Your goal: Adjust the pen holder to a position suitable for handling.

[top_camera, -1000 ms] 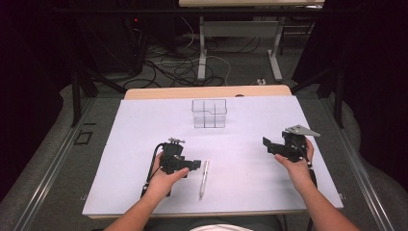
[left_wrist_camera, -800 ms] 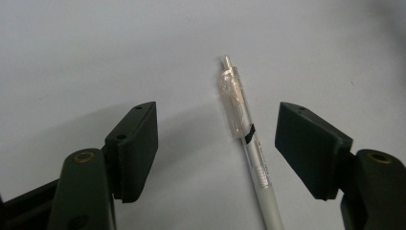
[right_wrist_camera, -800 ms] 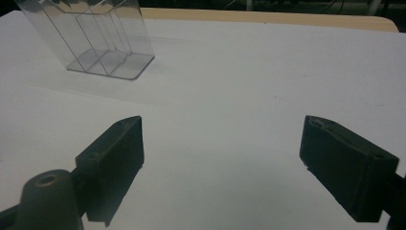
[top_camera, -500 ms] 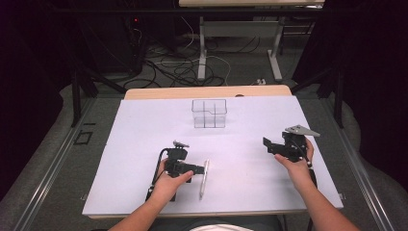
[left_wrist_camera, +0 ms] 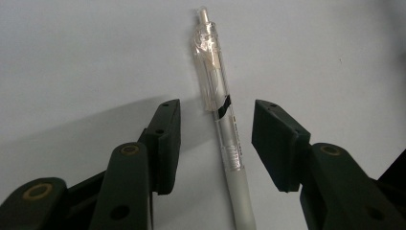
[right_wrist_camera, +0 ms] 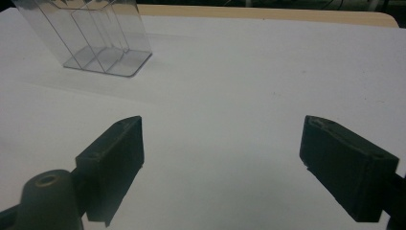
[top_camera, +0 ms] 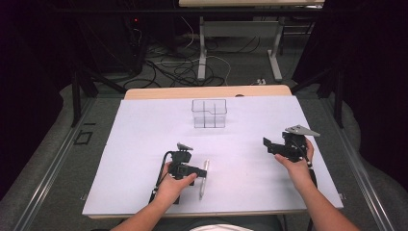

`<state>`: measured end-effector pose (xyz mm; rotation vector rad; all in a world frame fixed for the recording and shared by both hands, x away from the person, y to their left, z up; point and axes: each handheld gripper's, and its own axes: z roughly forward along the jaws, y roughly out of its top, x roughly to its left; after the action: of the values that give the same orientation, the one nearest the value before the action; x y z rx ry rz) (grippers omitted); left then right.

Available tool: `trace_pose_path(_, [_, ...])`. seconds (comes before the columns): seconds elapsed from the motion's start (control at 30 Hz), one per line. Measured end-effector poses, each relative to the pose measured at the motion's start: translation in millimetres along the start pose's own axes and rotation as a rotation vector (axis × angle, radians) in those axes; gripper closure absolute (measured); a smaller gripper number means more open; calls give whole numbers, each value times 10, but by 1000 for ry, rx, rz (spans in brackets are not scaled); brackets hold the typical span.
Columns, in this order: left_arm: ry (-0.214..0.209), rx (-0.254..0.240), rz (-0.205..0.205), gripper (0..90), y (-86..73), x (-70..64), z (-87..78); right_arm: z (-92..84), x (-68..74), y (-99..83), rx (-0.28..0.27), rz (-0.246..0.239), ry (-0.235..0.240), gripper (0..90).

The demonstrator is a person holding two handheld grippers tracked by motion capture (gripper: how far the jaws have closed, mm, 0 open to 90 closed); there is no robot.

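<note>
A clear pen (left_wrist_camera: 218, 96) with a white grip lies flat on the white table sheet (top_camera: 144, 139), near the front middle. My left gripper (left_wrist_camera: 216, 139) is low over it with one jaw on each side of the barrel. The jaws have just been closing, but a gap remains on both sides and neither pad touches the pen. In the high view the left gripper (top_camera: 199, 171) sits just left of the pen (top_camera: 204, 179). My right gripper (top_camera: 267, 144) hovers at the right of the table, open, with nothing between its jaws (right_wrist_camera: 222, 163).
A clear plastic organiser (top_camera: 209, 113) with several compartments stands upright at the back middle of the sheet; the same organiser (right_wrist_camera: 91, 36) sits ahead and left in the right gripper view. The wooden table edge (top_camera: 207, 91) shows behind it. Cables lie on the floor beyond.
The left gripper has shifted slightly right and nearer, settling over the pen, and its jaws have narrowed around the barrel. The right gripper has stayed put.
</note>
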<state>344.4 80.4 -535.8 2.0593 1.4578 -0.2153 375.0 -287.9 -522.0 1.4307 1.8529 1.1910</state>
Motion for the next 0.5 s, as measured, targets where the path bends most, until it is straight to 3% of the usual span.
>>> trace_pose_path(0.5, [8, 14, 7, 609, -11, -41, 61, 12, 0, -6, 0, 3, 6, 148])
